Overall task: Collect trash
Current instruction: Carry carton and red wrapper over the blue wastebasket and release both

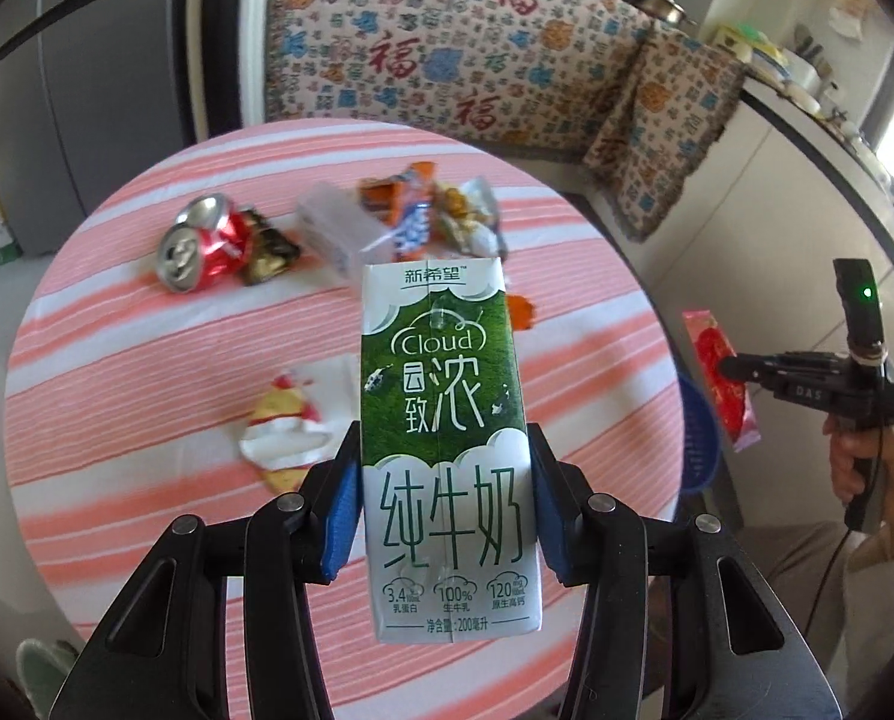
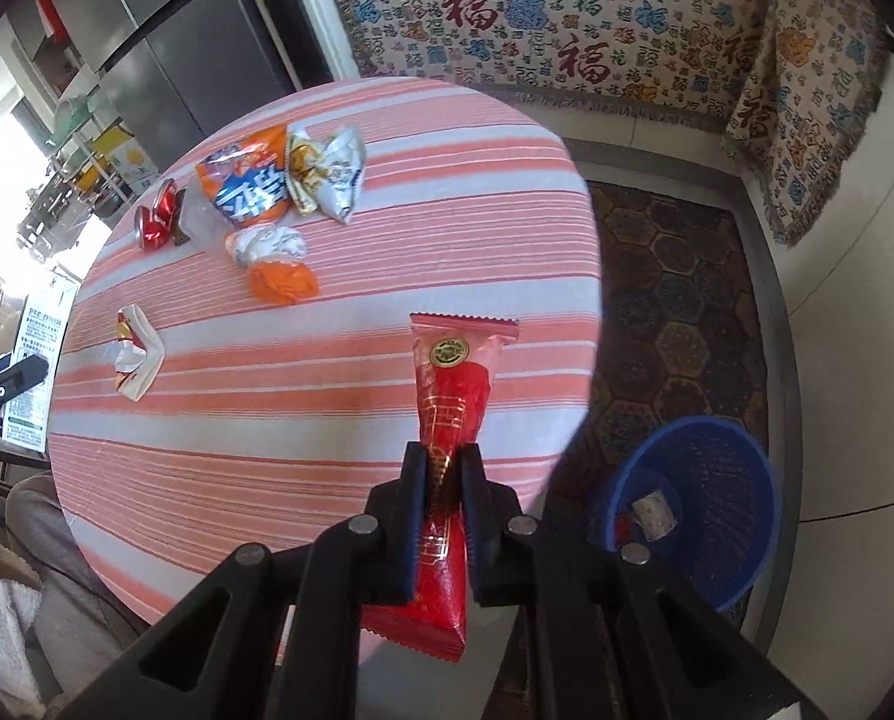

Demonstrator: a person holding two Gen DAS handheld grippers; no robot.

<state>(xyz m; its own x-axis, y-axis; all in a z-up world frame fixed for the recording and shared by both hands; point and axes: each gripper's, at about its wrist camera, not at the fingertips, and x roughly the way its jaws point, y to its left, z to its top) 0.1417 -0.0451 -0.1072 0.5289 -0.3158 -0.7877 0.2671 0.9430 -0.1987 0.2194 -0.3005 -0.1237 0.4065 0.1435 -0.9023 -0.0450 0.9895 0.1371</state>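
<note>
My left gripper (image 1: pixel 444 474) is shut on a green and white milk carton (image 1: pixel 447 420), held upright above the round striped table (image 1: pixel 147 372). My right gripper (image 2: pixel 444 480) is shut on a red snack wrapper (image 2: pixel 447 420), lifted over the table's near right edge; the same red wrapper (image 1: pixel 720 378) and the right gripper (image 1: pixel 729 367) show at the right of the left wrist view. A blue wastebasket (image 2: pixel 717 480) stands on the floor to the right, with a few scraps inside. Left on the table are a crushed red can (image 1: pixel 207 246), an orange chip bag (image 2: pixel 246 180), silver wrappers (image 2: pixel 327 174) and a crumpled white wrapper (image 1: pixel 285 426).
A sofa with a patterned cover (image 2: pixel 567 18) runs behind the table. A dark patterned rug (image 2: pixel 675 300) lies between table and sofa. A grey fridge (image 2: pixel 171 30) stands at the back left. A person's hand (image 1: pixel 879 468) holds the right gripper's handle, and a leg (image 2: pixel 45 540) is beside the table.
</note>
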